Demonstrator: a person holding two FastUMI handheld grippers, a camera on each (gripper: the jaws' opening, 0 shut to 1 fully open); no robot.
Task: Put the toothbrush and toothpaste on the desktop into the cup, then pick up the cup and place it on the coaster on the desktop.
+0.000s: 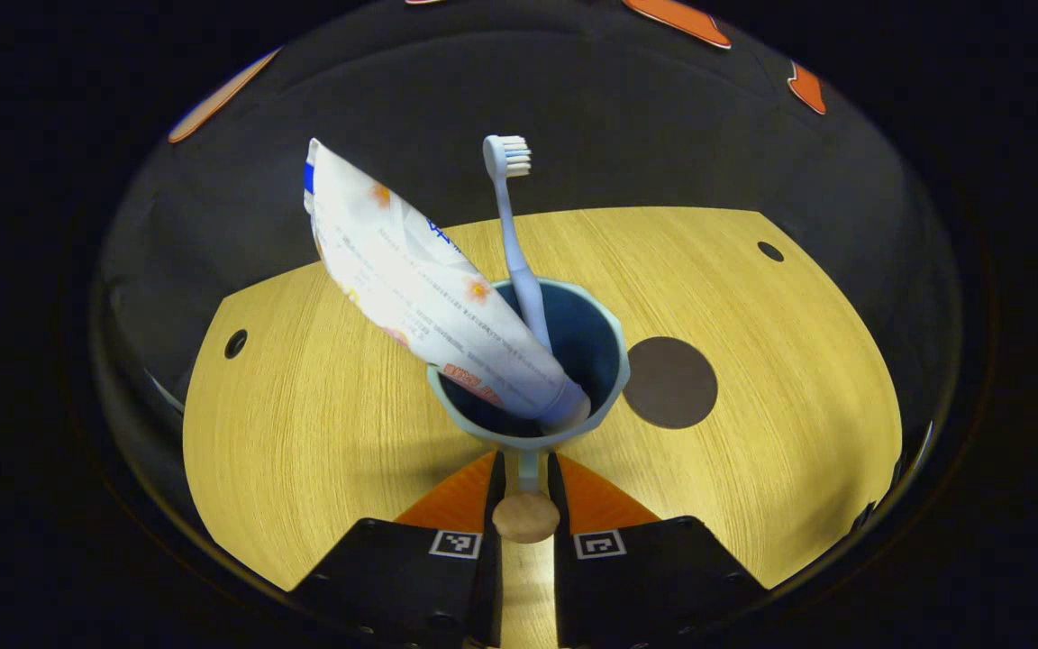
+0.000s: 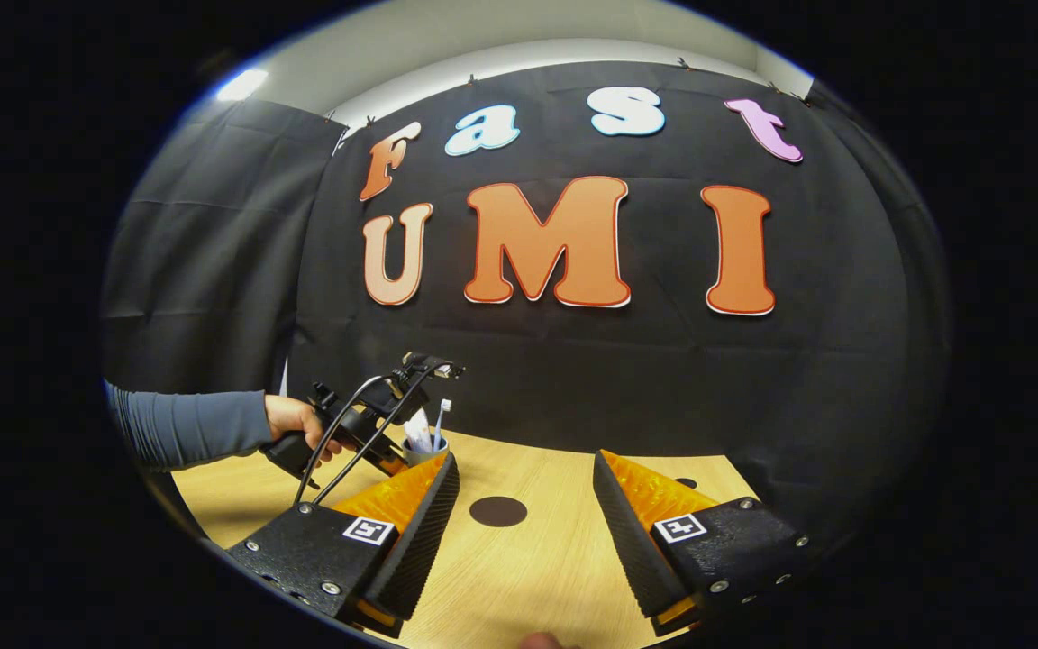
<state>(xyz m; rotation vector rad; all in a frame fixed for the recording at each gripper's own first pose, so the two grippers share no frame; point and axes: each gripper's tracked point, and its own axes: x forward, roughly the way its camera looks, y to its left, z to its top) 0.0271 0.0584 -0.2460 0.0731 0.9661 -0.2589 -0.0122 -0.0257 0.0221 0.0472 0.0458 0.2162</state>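
The wooden worktop (image 1: 321, 406) spreads across the lower half of the left gripper view, pale and grained, with small dark holes near its edges at ten and two o'clock. In the right gripper view it lies as a strip along the bottom.

A person's sleeve (image 2: 186, 425) reaches in from nine o'clock in the right gripper view, and the hand (image 2: 289, 419) holds the body of the left gripper (image 1: 526, 464) with its cables, just beside the cup.

The right gripper (image 2: 526, 482) hangs above the worktop with its jaws spread wide and nothing between them; it is released.

The cup (image 1: 605, 397), blue-grey with a darker inside, stands at the middle of the left gripper view, and at about nine o'clock from the middle in the right gripper view. The left gripper is clenched on the cup's handle at six o'clock, both fingers pressing on the thin stem that ends in a round wooden knob. Whether the cup rests on the worktop or is lifted clear cannot be told.

The toothpaste (image 1: 411, 279) sits in the cup cap-down, its flat tail leaning out toward ten o'clock.

The coaster (image 1: 670, 382), a dark round disc, lies flat on the worktop just beside the cup at three o'clock, bare.

The toothbrush (image 1: 513, 236) stands in the cup behind the toothpaste, nearly upright, bristles at twelve o'clock.
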